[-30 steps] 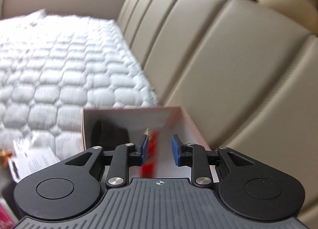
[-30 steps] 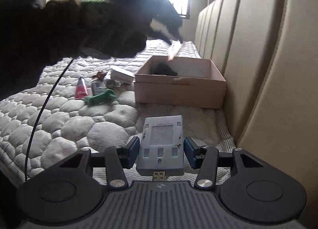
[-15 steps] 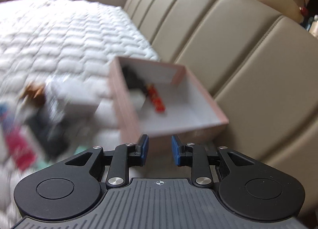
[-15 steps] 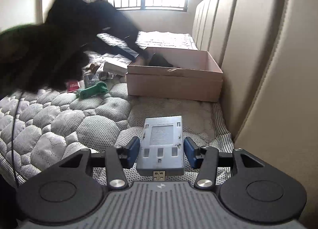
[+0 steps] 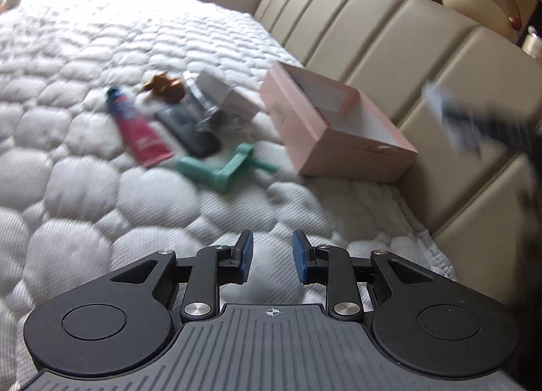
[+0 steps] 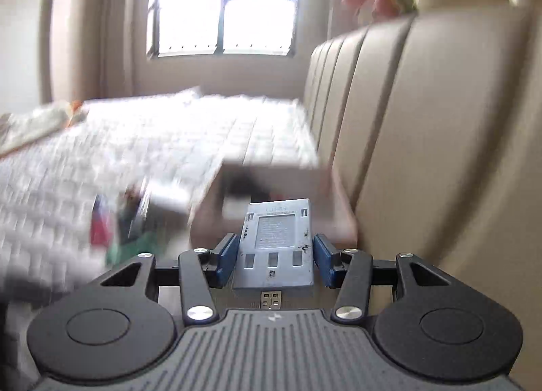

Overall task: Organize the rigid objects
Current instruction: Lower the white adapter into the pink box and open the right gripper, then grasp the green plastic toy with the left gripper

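Here the right gripper (image 6: 273,257) pinches a flat grey rectangular plastic device (image 6: 274,243) between its 2 blue pads, connector end toward the camera. The left gripper (image 5: 272,257) holds nothing, its jaws a narrow gap apart. Ahead lies the open pink cardboard box (image 5: 333,126) against the beige padded headboard (image 5: 399,52). The risk, I judge, is the smooth device slipping or clipping the box wall. White quilted mattress (image 5: 67,153) – bright window (image 6: 225,1) beyond.
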Demonstrator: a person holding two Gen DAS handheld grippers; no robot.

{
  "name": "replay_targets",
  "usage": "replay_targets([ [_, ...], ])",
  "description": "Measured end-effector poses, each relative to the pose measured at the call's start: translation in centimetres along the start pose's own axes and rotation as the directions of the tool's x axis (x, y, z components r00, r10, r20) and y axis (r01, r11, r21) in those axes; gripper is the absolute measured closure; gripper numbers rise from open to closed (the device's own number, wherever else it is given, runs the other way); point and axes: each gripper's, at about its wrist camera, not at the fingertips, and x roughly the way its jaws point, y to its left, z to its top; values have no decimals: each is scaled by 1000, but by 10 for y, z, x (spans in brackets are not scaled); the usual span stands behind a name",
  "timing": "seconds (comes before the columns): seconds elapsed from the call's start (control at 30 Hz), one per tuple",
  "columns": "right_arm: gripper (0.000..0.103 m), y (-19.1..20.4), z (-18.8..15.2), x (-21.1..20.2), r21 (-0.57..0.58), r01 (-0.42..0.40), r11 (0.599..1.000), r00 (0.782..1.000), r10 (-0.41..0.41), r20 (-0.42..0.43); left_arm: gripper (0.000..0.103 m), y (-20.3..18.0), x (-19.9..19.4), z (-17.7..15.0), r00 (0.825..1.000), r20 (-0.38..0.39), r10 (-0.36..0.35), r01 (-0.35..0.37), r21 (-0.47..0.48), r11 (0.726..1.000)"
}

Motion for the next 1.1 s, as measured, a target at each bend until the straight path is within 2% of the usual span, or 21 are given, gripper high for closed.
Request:
replay_targets([
  [0.03, 53, 1, 16, 11, 8, 11, 1000, 1000, -11, 24, 75, 4, -2, -1, 1000, 0, 10, -10, -8, 1000],
  [0.07, 40, 1, 30, 24, 13, 13, 1000, 999, -13, 31, 75, 8, -5, -2, 1000, 7, 20, -20, -7, 1000],
  [0.1, 34, 2, 41, 38, 15, 15, 1000, 1000, -15, 13, 75, 11, -8, -3, 999, 16, 28, -28, -1, 1000],
  [0.2, 31, 5, 48, 58, 40, 50, 998, 999, -49, -14, 75, 20, -15, -2, 998, 51, 27, -28, 34, 999],
  [0.3, 27, 14, 21, 51, 25, 14, 1000, 999, -13, -30, 75, 27, -12, 3, 997, 70, 19, -23, 59, 998],
  [0.43, 18, 21, -37, 34, -10, 0, 1000, 1000, 0, -23, 75, 32, -5, 12, 997, 76, -12, 9, 45, 999],
  [0.57, 17, 21, -86, 26, -9, -10, 1000, 998, 9, -59, 75, 38, 5, 29, 997, 67, -32, 32, -11, 999],
  [0.67, 17, 21, -103, 30, -4, 5, 1000, 998, -5, -55, 75, 37, 12, 43, 997, 74, -1, 4, -37, 999],
  [0.77, 17, 18, -110, 35, 7, 5, 1000, 999, -5, -47, 75, 29, 17, 48, 996, 84, 27, -29, 23, 999],
  [0.87, 17, 13, -111, 36, 35, -25, 999, 999, 27, -39, 75, 22, 23, 50, 997, 78, 17, -25, 106, 994],
  [1.0, 15, 10, -112, 45, 62, -46, 997, 997, 50, -66, 75, 3, 35, 56, 998, 63, -25, 8, 255, 967],
  [1.1, 15, 10, -114, 50, 75, -60, 995, 994, 67, -91, 75, -9, 53, 65, 998, 57, 4, -21, 305, 952],
])
